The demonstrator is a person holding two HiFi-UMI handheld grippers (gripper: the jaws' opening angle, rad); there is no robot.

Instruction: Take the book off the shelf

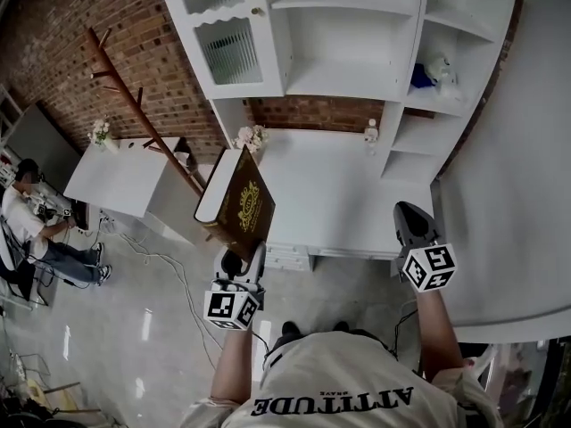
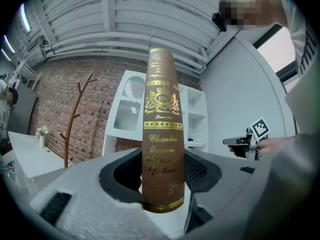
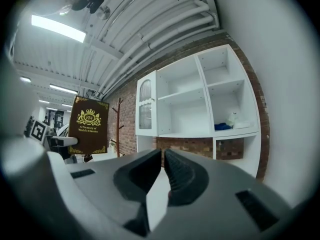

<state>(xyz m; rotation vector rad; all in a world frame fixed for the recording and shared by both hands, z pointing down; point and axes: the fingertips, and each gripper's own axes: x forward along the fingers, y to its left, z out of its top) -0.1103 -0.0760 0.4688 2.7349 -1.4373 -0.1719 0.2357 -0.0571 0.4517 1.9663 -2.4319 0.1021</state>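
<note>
A thick brown book with gold lettering stands upright in my left gripper, which is shut on its lower end. In the left gripper view the book's spine rises between the two pads. The right gripper view shows its front cover at the left, held clear of the white shelf unit. My right gripper is shut with nothing in it and hovers at the desk's front right edge. Its pads meet in front of the shelf unit.
A white desk lies below the white shelf unit, with small flower pots on it. Blue and white items sit in a right-hand shelf cell. A wooden coat stand leans at the left. A seated person is far left.
</note>
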